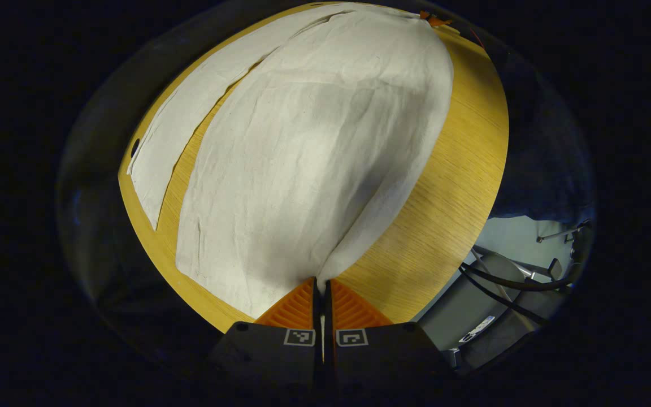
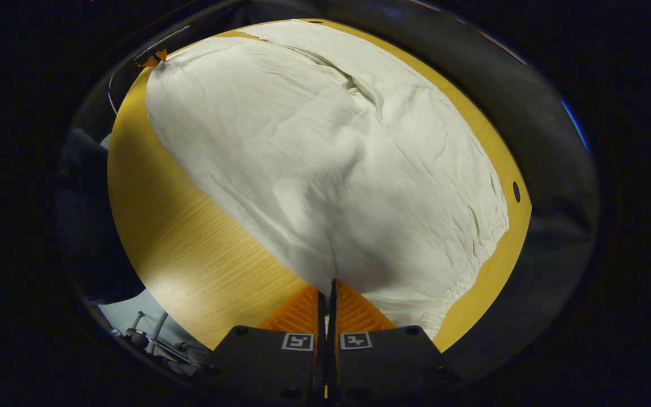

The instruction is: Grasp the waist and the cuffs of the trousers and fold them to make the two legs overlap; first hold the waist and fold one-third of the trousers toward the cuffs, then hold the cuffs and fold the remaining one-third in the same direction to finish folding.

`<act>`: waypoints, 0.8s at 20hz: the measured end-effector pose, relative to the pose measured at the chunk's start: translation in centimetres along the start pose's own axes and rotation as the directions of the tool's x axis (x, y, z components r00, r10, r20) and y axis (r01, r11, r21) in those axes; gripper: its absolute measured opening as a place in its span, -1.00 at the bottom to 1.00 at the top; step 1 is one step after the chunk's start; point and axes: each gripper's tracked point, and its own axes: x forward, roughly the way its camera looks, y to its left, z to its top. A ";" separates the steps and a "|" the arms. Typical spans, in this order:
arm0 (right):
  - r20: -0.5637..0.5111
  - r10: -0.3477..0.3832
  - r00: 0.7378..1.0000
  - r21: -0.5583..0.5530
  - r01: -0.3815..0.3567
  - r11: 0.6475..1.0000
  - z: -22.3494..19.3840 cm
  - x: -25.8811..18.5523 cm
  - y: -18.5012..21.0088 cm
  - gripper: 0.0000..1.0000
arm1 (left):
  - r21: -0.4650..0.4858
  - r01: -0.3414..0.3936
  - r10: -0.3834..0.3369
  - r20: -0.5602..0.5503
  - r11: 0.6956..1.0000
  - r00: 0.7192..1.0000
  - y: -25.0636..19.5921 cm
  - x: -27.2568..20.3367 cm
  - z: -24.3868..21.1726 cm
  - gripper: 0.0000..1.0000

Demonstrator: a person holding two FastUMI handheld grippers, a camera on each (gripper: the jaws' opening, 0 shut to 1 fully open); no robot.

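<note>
Left gripper view recorded the left gripper (image 1: 321, 281) clenched on a pinched edge of the pale off-white woven-cloth trousers (image 1: 303, 169); the cloth rose from the fingers in a raised fold, and which part of the garment was gripped could not be made out. One leg lay flat and apart along the far side of the round yellow-brown wood-grain counter (image 1: 450, 203). The other gripper appeared small at the top edge, its jaws touching the cloth. Beyond the counter rim, a grey metal stand with black cables (image 1: 506, 282) was cut off by the picture edge.

Right gripper view recorded the right gripper (image 2: 326, 294) likewise clamped on a gathered fold of the trousers (image 2: 325, 147), which lay spread over most of the counter (image 2: 190, 254). A small dark hole (image 2: 516, 192) sat near the counter's rim. Surroundings beyond were dark and indistinct.
</note>
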 end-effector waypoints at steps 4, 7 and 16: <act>0.020 -0.091 0.996 0.086 0.089 0.992 0.4 -0.6 -0.6 -0.96 | -0.087 -0.003 0.008 0.056 0.996 0.998 0.1 -0.3 0.2 -1.00; 0.039 -0.170 0.985 0.223 0.158 0.962 0.8 -1.5 -1.0 -0.94 | -0.170 -0.028 0.051 0.131 0.985 0.990 1.0 -0.8 0.7 -1.00; 0.046 -0.440 0.897 0.588 0.332 0.738 4.1 -4.7 -3.9 -0.94 | -0.581 -0.052 0.316 0.363 0.812 0.877 8.0 -2.8 6.2 -1.00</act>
